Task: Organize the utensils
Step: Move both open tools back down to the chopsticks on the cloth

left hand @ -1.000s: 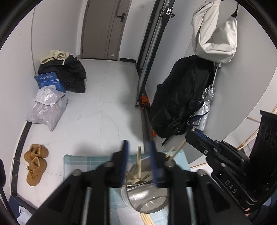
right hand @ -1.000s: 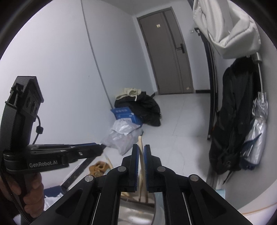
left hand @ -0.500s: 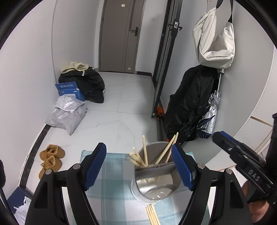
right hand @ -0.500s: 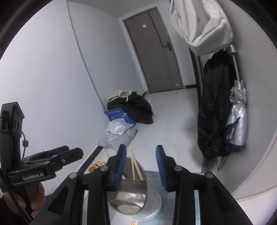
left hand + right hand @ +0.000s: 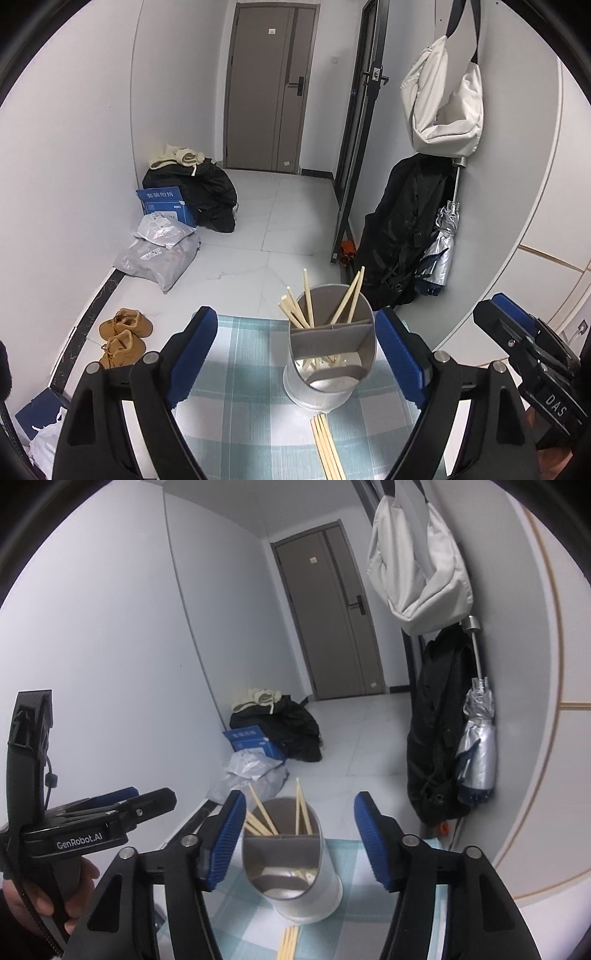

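White walls, pale tiled floor (image 5: 258, 266). Grey door (image 5: 271, 88) far ahead of the jaws. White bag (image 5: 443, 107), black coat (image 5: 406, 236) and folded umbrella (image 5: 439, 251) hang right; brown shoes (image 5: 123, 338) lie left.

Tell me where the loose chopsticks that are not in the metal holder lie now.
In both wrist views the loose chopsticks lie flat on the checked cloth, just in front of the metal utensil holder, nearer the cameras.
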A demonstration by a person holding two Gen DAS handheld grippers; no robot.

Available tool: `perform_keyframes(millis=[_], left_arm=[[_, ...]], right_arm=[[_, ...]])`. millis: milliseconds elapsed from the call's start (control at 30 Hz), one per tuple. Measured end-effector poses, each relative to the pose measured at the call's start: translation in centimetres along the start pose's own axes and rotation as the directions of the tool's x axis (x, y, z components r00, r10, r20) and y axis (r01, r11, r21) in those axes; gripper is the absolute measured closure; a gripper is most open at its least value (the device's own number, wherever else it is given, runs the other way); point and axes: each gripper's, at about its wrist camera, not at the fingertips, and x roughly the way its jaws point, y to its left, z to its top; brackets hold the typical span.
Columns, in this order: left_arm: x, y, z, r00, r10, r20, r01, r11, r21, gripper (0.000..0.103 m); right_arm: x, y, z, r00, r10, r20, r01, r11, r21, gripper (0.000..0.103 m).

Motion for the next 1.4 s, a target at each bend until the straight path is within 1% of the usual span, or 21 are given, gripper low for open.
perform_keyframes(millis=[133,300,367,500,733,833,1000,1100,1200,1300,1400], left_arm=[[-0.8,-0.1,-1.1,1.000,0.005,0.024,-0.005,1.000,0.006,0.017],[-1.7,0.0,-3.0,0.996,0.001,0.091,-0.002,1.000,0.016,0.008],[-1.8,0.1,-3.8,0.994,-0.007,0.106,0.006,1.000,0.010,0.007],[-1.2,0.4,-5.4,0.996,-0.001,0.092,0.000,1.000,0.012,0.007],[-0.3,0.8,-8.1,0.995,0.011,0.101,-0.013,1.000,0.012,0.007],[0.6,1.0,-9.1,0.997,0.002,0.079,-0.001,1.000,-0.001,0.007],[2.3,1.5,-10.5,0.999,0.004,0.033,-0.004,1.000,-0.006,0.007],[3.1,2.1,-11.3,1.000,0.015,0.006,-0.015,1.000,-0.006,0.007],[4.1,2.8,-11.7,0.999,0.011,-0.053,-0.012,1.000,-0.022,0.007],[4.6,3.3,-11.8,0.997,0.017,-0.076,-0.019,1.000,-0.022,0.007],[4.8,4.3,-11.6,0.997,0.009,-0.081,-0.014,0.999,-0.051,0.007]], right_arm=[[-1.3,0.8,-1.3,0.999,-0.043,0.011,0.043,0.998,-0.047,0.041],[-2.1,1.0,-3.5,0.999,-0.048,0.004,0.048,0.998,-0.049,0.040],[-2.2,1.1,-4.4,0.999,-0.045,0.001,0.045,0.998,-0.050,0.040],[-2.0,1.1,-6.4,0.999,-0.044,-0.017,0.043,0.998,-0.048,0.037],[-0.5,0.8,-10.0,0.994,-0.048,-0.096,0.044,0.998,-0.049,0.037],[0.1,0.8,-11.1,0.989,-0.073,-0.130,0.063,0.995,-0.082,0.037],[1.3,0.1,-12.8,0.977,-0.099,-0.190,0.087,0.994,-0.067,0.037],[2.5,-0.2,-13.7,0.966,-0.115,-0.233,0.099,0.992,-0.079,0.037],[3.1,-0.2,-14.6,0.958,-0.115,-0.262,0.098,0.992,-0.078,0.037],[4.1,-0.4,-15.4,0.944,-0.130,-0.302,0.114,0.991,-0.072,0.037],[5.0,-0.4,-16.0,0.930,-0.144,-0.339,0.123,0.989,-0.081,0.037]])
